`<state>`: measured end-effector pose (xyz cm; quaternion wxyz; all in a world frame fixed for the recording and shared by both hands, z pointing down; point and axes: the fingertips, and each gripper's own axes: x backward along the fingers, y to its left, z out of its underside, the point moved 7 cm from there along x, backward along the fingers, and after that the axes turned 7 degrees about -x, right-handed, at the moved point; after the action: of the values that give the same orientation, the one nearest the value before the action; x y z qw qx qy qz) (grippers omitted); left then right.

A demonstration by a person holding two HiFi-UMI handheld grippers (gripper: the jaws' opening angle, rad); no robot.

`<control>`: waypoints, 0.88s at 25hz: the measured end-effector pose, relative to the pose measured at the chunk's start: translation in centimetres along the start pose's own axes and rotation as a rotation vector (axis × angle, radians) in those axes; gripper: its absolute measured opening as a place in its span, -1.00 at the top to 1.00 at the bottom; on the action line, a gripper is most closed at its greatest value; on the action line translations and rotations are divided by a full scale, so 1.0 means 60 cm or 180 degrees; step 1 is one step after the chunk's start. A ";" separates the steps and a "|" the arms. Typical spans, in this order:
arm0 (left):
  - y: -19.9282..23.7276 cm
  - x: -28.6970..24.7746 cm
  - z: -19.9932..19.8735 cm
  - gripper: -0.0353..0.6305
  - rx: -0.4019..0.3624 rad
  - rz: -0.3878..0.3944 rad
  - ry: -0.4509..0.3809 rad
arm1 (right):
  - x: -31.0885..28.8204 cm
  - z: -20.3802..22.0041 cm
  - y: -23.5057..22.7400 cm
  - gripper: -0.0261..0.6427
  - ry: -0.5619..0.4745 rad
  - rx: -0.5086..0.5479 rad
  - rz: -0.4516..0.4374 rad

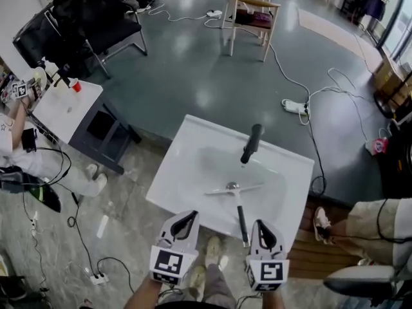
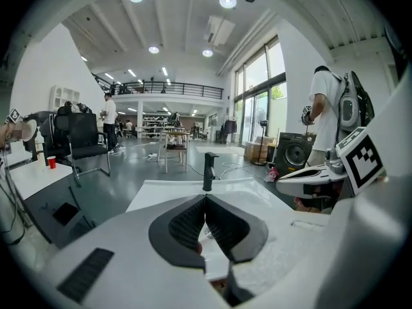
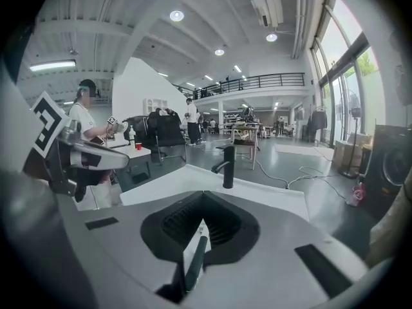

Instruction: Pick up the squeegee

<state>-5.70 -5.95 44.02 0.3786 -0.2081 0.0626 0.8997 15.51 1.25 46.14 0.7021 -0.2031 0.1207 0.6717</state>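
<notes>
Across the white rectangular sink basin [image 1: 188, 148], below the black tap [image 1: 252, 143], lies the metal-bladed squeegee with a slim dark handle [image 1: 241, 214], handle pointing at the near rim. The left gripper [image 1: 190, 216] and right gripper [image 1: 263, 224] both have fingers pressed together, holding nothing. The right fingers should probably spread first, then lower astride the handle just beside them

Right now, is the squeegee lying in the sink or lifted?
Lying: the squeegee rests flat in the white sink, handle toward its near rim.
</notes>
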 end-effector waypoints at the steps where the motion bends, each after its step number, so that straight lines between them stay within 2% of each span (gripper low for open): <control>1: 0.004 -0.007 0.005 0.88 0.0023 -0.0005 0.0020 | -0.010 0.005 -0.002 0.93 0.0030 -0.0005 -0.0008; 13: 0.038 -0.081 0.054 0.88 0.0202 0.0000 0.0239 | -0.121 0.036 -0.019 0.93 0.0419 0.0010 -0.0060; 18: 0.051 -0.089 0.073 0.88 0.0278 -0.0027 0.0322 | -0.153 0.076 -0.023 0.92 0.0732 -0.0087 -0.0066; 22: 0.060 -0.089 0.080 0.88 0.0314 -0.0054 0.0347 | -0.183 0.104 -0.020 0.68 0.1041 -0.0173 -0.0125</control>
<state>-6.45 -10.69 50.47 0.3921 -0.2383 0.1256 0.8796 15.27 -5.80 56.71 0.6804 -0.3309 0.2111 0.6189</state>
